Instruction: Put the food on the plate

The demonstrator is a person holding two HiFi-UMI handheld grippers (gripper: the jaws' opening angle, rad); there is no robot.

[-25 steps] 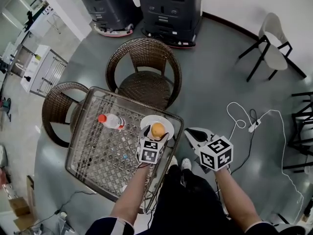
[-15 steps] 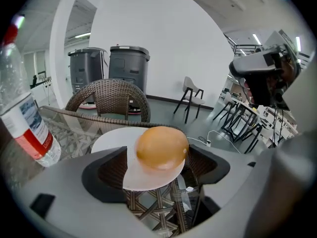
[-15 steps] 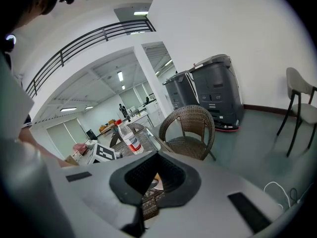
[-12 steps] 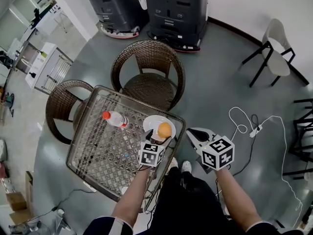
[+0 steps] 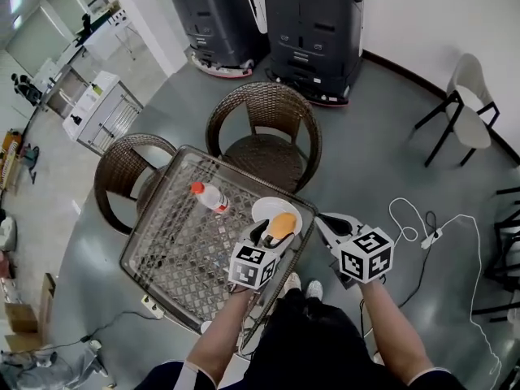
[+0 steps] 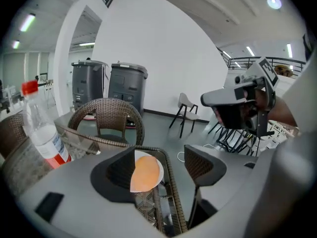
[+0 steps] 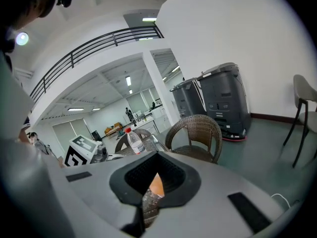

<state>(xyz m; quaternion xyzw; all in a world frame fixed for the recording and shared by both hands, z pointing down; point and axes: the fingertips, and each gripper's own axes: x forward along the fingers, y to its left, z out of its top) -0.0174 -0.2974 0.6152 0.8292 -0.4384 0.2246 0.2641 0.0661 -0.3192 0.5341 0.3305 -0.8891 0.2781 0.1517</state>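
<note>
The round white plate [image 5: 272,210] sits at the near right corner of the glass-topped wicker tabletop [image 5: 175,254], just inside the rim. Bare tabletop stretches to its left, past an upright clear plastic bottle with a red cap [image 5: 211,197]. A brown wicker chair [image 5: 268,128] stands behind the far edge. The orange oblong piece of food [image 5: 282,225] lies on the plate, its long axis slanting back toward the left claw [image 5: 264,236], whose jaws stand wide apart around it. The right claw [image 5: 325,223], jaws closed on nothing, hovers off the tabletop's right edge over open floor.
</note>
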